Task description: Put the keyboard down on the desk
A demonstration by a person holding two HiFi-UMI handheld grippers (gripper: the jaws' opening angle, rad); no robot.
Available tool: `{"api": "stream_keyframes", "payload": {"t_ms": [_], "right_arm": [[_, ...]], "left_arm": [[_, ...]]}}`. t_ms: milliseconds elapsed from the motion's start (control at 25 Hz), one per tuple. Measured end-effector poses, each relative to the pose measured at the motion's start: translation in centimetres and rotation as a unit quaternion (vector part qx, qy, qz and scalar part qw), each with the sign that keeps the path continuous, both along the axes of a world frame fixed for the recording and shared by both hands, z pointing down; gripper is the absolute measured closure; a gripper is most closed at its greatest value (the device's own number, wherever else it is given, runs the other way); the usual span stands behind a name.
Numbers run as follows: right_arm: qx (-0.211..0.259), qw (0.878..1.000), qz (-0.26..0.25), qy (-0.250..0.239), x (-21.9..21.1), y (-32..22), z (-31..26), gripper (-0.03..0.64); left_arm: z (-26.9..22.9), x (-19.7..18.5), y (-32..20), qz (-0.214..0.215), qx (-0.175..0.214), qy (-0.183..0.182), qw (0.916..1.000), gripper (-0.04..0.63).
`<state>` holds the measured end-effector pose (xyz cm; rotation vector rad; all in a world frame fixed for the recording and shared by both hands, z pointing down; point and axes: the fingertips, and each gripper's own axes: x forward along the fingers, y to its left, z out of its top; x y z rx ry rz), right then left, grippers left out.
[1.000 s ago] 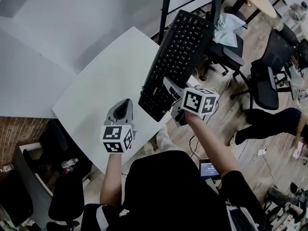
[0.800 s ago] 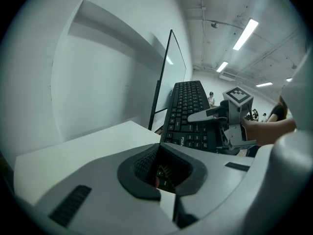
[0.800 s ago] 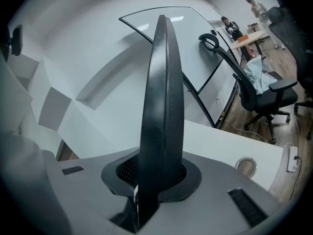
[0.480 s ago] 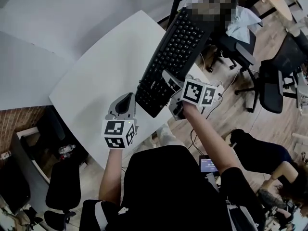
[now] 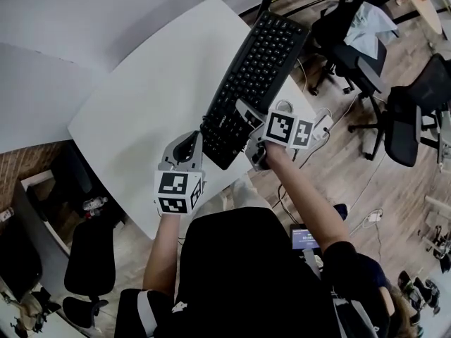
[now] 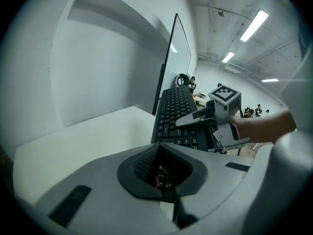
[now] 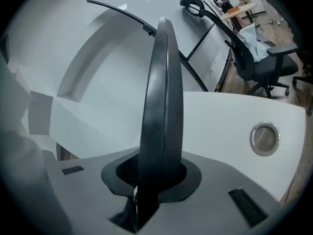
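Black and slab-like, the keyboard (image 5: 257, 83) is clamped at its near short end by the right gripper (image 5: 245, 115). The jaws press on its top and underside, and in the right gripper view it stands edge-on between them. Its long axis runs away from the person, slanting toward the far right side of the white desk (image 5: 141, 111). The near end looks raised above the tabletop. The far end shows past the desk's edge in the head view, though that may only be the angle, and no view makes clear whether it touches the surface.

The left gripper (image 5: 184, 146) has its jaws closed on nothing. It hovers over the desk just beside the keyboard's near left corner, apart from it. The right hand alone bears the load, so the coming move likely depends on lowering the held end until the slab lies flat with its whole length over the desk.
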<state>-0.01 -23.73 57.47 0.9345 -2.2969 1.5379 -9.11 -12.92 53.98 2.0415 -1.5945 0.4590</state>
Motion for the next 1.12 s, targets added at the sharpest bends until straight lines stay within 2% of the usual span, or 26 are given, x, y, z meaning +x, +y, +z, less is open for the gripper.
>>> {"api": "stream_keyframes", "payload": {"t_ms": [400, 640, 760, 920, 1000, 1120], "right_arm": [[-0.047, 0.998, 0.030, -0.025, -0.3, 0.0, 3.0, 0.523], [-0.068, 0.996, 0.048, -0.035, -0.5, -0.3, 4.3, 0.523], [-0.075, 0.995, 0.055, -0.041, -0.7, -0.6, 4.8, 0.523], [-0.091, 0.992, 0.069, -0.052, -1.4, -0.9, 5.6, 0.523], [-0.098, 0.991, 0.073, -0.056, -1.9, -1.0, 5.9, 0.523], [-0.106, 0.989, 0.079, -0.060, -2.3, -1.2, 6.4, 0.520]], "left_arm": [[1.6, 1.0, 1.1, 0.024, -0.017, -0.002, 0.9996, 0.580], [2.9, 2.2, 2.2, 0.069, -0.037, -0.050, 0.9956, 0.569], [3.5, 2.8, 2.9, 0.096, -0.048, -0.057, 0.9925, 0.459], [5.1, 3.1, 4.4, 0.117, -0.061, -0.075, 0.9884, 0.407], [5.8, 3.5, 4.9, 0.140, -0.067, -0.096, 0.9833, 0.354], [6.8, 3.9, 5.0, 0.171, -0.070, -0.144, 0.9721, 0.324]]}}
